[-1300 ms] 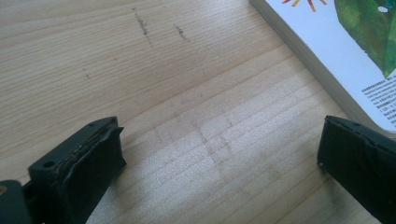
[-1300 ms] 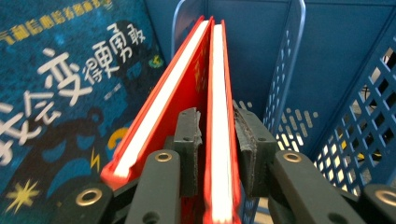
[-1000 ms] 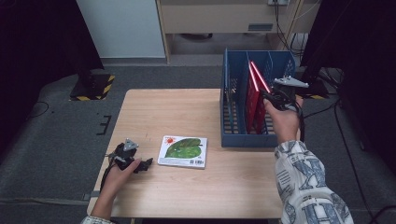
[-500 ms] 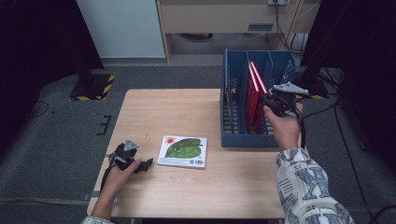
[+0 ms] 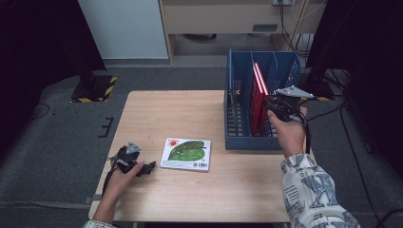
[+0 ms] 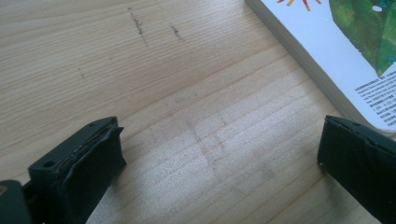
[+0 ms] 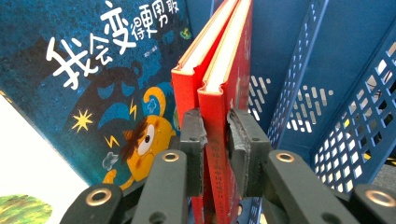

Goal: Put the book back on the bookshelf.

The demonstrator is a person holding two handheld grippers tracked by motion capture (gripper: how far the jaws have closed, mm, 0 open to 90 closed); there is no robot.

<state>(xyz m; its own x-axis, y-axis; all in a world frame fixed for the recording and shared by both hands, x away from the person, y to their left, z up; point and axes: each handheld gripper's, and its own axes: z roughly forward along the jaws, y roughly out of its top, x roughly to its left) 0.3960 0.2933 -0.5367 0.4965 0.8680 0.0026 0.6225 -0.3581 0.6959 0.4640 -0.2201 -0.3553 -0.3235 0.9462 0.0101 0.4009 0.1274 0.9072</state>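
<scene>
So my right hand-held gripper [image 7: 215, 140] has just been closing, and now its pads are clamped on the spine edge of the nearer red book [image 7: 224, 93], which stands upright in the blue rack [image 5: 240, 137] at the right end of the bench [image 5: 190, 114]. A second red book [image 7: 198, 70] stands right against it on the left, outside the grip as far as I can tell, and a dark blue picture book [image 7: 93, 84] with a cartoon face leans behind that. From the high view my hand hides the pads, so I can't confirm the grip there; I just see the red covers sticking up in a middle compartment. My left hand-held gripper [image 6: 219, 172] sits low over the bench near the front left corner, jaws wide apart with nothing but bare wood between them. The green book [image 5: 185, 153] lies flat just beside it; its corner pokes in next to one jaw, not touching from what I can make out, and most of its cover is cut off.
</scene>
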